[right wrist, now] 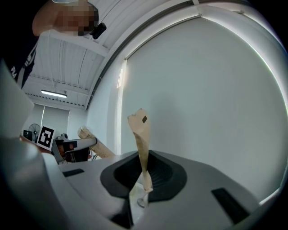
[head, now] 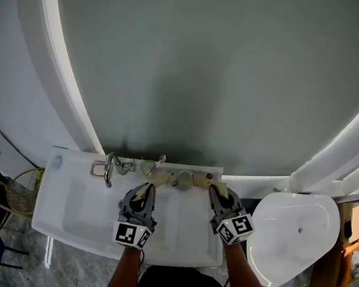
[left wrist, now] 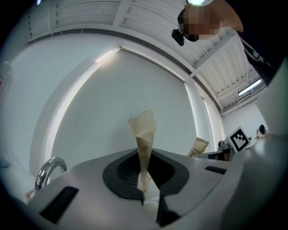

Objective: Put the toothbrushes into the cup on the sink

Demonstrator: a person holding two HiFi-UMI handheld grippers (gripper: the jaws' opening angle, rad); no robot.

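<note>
My left claw (head: 148, 187) clenches a paper-wrapped toothbrush (left wrist: 144, 134), my right claw (head: 212, 189) a second toothbrush (right wrist: 141, 134). Either limp wrapper could buckle against the cup (head: 184, 180) just ahead, between them.

A left paper wrapper (left wrist: 143, 134) is concealing its contents, its lower end vanishing between the closed jaws of the left gripper (head: 148, 188); a right paper wrapper (right wrist: 140, 134) is doing likewise in the right gripper (head: 213, 188); small round items (head: 184, 180) at the far edge of the sink (head: 60, 212) are appearing too small to identify; the near picture edge is cutting off both forearms (head: 119, 279).
</note>
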